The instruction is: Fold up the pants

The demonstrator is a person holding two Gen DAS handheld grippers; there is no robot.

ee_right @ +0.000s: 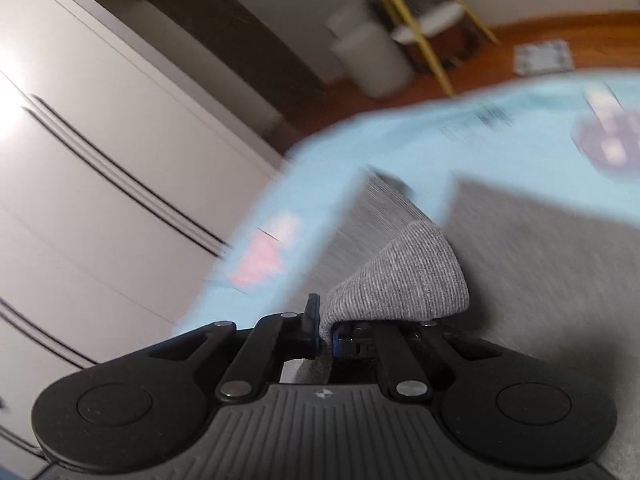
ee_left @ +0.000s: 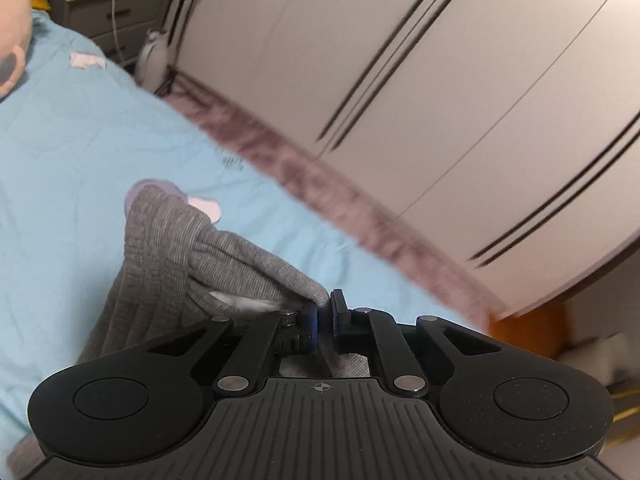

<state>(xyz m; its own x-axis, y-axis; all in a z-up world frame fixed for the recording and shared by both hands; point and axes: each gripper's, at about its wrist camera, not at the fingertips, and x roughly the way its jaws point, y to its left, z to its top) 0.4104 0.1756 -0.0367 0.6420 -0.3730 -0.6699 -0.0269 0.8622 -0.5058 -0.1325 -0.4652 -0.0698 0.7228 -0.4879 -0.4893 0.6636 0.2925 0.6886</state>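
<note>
The grey ribbed pants [ee_left: 168, 264] lie on a light blue bed cover [ee_left: 80, 152]. My left gripper [ee_left: 325, 316] is shut on a bunched edge of the pants, which rise in a fold to the left of the fingers. In the right wrist view my right gripper [ee_right: 326, 330] is shut on another grey edge of the pants [ee_right: 404, 276], lifted above the rest of the pants [ee_right: 540, 256] spread on the bed cover [ee_right: 400, 140]. That view is blurred by motion.
White wardrobe doors [ee_left: 440, 80] stand along the bed's side, past a purplish rug [ee_left: 320, 176]. A pink plush toy [ee_left: 12, 28] and grey drawers [ee_left: 116, 16] are at the bed's far end. A white bin [ee_right: 372, 60] and a gold-legged stool [ee_right: 432, 24] stand on the wooden floor.
</note>
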